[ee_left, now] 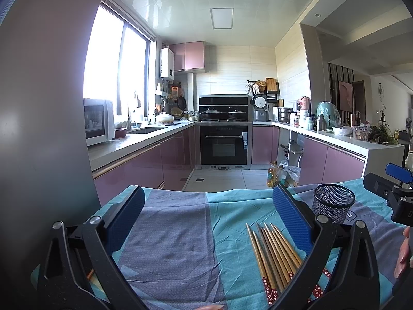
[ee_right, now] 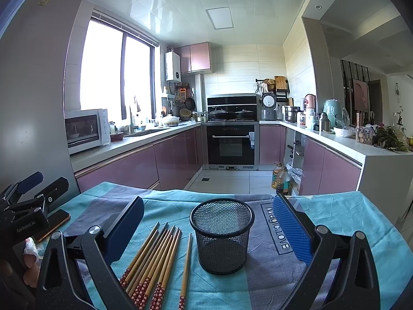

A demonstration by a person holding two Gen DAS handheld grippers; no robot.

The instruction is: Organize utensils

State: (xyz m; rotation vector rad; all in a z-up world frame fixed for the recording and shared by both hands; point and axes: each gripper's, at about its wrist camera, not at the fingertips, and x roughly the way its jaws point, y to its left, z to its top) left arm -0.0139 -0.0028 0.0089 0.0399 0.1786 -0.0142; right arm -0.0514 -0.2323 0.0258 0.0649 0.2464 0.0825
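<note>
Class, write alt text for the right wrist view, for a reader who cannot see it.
An empty black mesh cup stands upright on a teal and grey tablecloth, framed by the open right gripper. Bamboo chopsticks lie flat left of it, one apart, with a kitchen behind.

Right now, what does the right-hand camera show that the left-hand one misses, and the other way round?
Only the right view shows the single chopstick lying apart from the bundle, the cup's empty inside, a phone and the cloth's lettering. Only the left view shows the right gripper; the right view shows the left gripper instead. Both share the chopsticks, cup, cloth and kitchen.
</note>
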